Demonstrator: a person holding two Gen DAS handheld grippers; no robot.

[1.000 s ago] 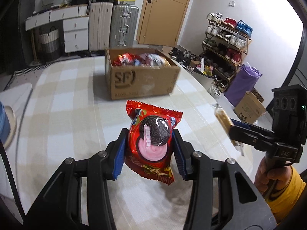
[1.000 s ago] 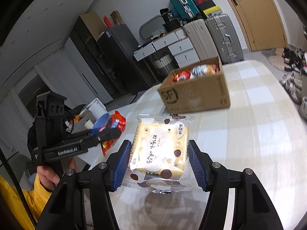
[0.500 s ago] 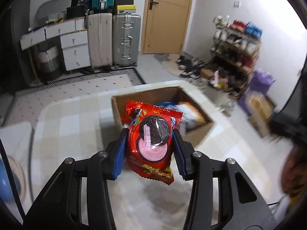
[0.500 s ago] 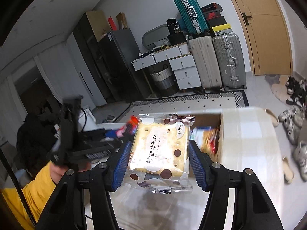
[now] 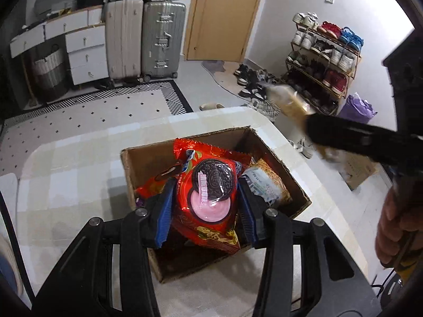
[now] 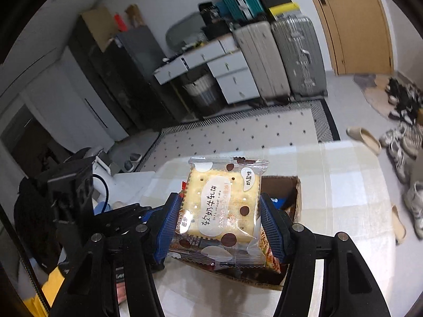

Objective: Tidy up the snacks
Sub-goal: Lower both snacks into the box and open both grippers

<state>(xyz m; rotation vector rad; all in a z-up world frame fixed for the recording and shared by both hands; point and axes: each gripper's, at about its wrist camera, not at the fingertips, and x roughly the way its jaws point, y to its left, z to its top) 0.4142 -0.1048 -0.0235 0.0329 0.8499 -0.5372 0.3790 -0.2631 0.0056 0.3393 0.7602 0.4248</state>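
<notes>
My left gripper [image 5: 206, 208] is shut on a red Oreo packet [image 5: 208, 198] and holds it just above the open cardboard box [image 5: 132, 169], which holds several snack packets. My right gripper [image 6: 219, 224] is shut on a clear-wrapped cracker packet [image 6: 222, 206] and holds it over the same box [image 6: 293, 192]. In the left wrist view the right gripper [image 5: 304, 116] shows blurred at the right, beyond the box, with the cracker packet [image 5: 288, 100]. In the right wrist view the left gripper's black fingers [image 6: 124, 214] reach in from the left.
The box stands on a table with a pale checked cloth [image 5: 79, 185]. The table's far edge [image 5: 211, 111] is just beyond the box. Past it are a patterned rug [image 5: 92, 111], suitcases [image 5: 161, 37], white drawers [image 5: 84, 52] and a shoe rack [image 5: 325, 58].
Both grippers have risen and moved forward with their packets, from well short of the box to directly over its opening. Both grips are unchanged.
</notes>
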